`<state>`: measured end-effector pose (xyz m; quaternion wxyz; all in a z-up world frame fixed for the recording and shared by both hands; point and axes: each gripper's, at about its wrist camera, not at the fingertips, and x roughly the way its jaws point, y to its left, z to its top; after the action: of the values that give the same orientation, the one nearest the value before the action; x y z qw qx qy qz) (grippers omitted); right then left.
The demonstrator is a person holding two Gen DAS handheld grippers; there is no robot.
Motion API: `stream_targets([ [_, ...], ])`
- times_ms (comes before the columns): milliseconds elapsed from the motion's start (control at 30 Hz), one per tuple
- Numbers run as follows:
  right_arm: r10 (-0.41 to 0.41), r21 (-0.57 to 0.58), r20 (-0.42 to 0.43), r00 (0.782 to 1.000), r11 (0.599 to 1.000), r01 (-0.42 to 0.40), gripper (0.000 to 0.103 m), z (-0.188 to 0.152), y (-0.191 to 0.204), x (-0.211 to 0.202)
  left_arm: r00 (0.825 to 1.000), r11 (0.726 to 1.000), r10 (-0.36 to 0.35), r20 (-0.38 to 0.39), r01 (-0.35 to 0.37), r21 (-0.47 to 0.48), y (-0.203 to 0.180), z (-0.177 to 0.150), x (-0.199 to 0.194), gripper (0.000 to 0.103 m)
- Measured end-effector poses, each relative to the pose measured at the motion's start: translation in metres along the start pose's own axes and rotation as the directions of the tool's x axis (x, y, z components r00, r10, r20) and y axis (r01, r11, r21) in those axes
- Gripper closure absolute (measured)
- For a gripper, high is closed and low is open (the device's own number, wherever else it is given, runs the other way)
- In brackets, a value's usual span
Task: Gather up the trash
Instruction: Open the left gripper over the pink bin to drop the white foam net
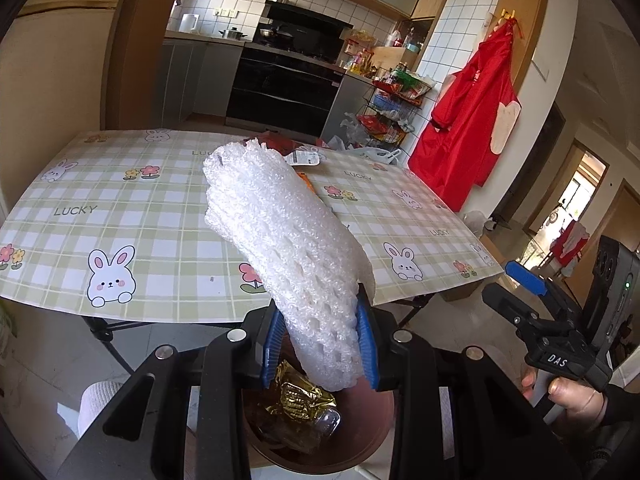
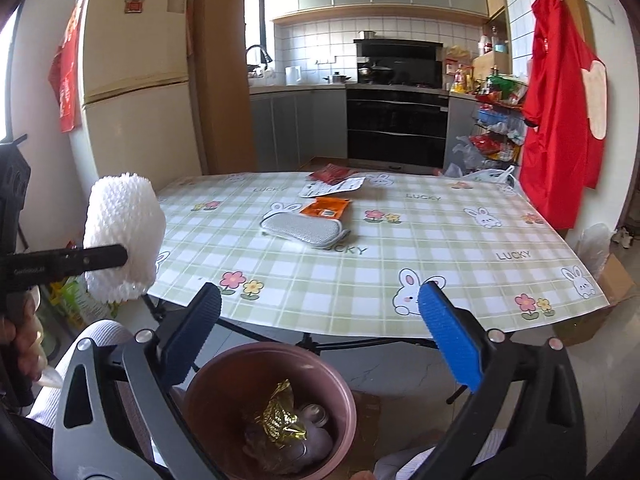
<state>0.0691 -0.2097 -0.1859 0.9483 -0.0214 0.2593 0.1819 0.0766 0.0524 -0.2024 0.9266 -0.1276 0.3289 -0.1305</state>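
Note:
My left gripper (image 1: 320,340) is shut on a roll of white foam netting (image 1: 280,232), which sticks up and forward over the table edge. The same foam netting (image 2: 122,236) shows at the left of the right wrist view, pinched by the left gripper (image 2: 120,258). Below both grippers stands a brown bin (image 2: 224,372) with a gold foil wrapper (image 2: 280,416) and a can inside. My right gripper (image 2: 320,336) hangs open above the bin with nothing between its blue pads. On the table lie an orange packet (image 2: 326,209), a grey pouch (image 2: 304,230), a white packet (image 2: 332,187) and a red wrapper (image 2: 330,172).
The checked table (image 2: 440,240) with rabbit prints stands ahead on black folding legs. A red apron (image 2: 560,112) hangs at the right beside a wire rack (image 2: 496,128) of goods. A fridge (image 2: 136,80) stands left. A cardboard box (image 2: 608,292) sits on the floor at the right.

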Motion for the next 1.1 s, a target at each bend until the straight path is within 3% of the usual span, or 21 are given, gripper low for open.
stream_targets([
  [433, -0.007, 0.067, -0.032, 0.999, 0.998, 0.010, 0.006, -0.006, -0.015, 0.008, 0.990, 0.988, -0.082, -0.114, 0.096, 0.122, -0.037, -0.016, 0.029, 0.070],
  [800, -0.009, 0.112, -0.038, 0.999, 0.994, 0.014, 0.006, -0.009, -0.025, 0.010, 0.980, 0.977, -0.083, -0.179, 0.115, 0.179, -0.053, -0.028, 0.049, 0.068],
  [900, -0.007, 0.116, -0.043, 0.999, 0.993, 0.012, 0.006, -0.010, -0.025, 0.010, 0.980, 0.976, -0.084, -0.181, 0.117, 0.183, -0.053, -0.028, 0.050, 0.057],
  [1067, -0.008, 0.119, -0.044, 0.999, 0.993, 0.014, 0.006, -0.009, -0.026, 0.010, 0.987, 0.976, -0.051, -0.151, 0.081, 0.202, -0.054, -0.027, 0.047, 0.016],
  [1100, -0.009, 0.119, -0.045, 0.999, 0.993, 0.014, 0.006, -0.010, -0.026, 0.010, 0.989, 0.979, -0.033, -0.141, 0.061, 0.196, -0.052, -0.026, 0.047, 0.014],
])
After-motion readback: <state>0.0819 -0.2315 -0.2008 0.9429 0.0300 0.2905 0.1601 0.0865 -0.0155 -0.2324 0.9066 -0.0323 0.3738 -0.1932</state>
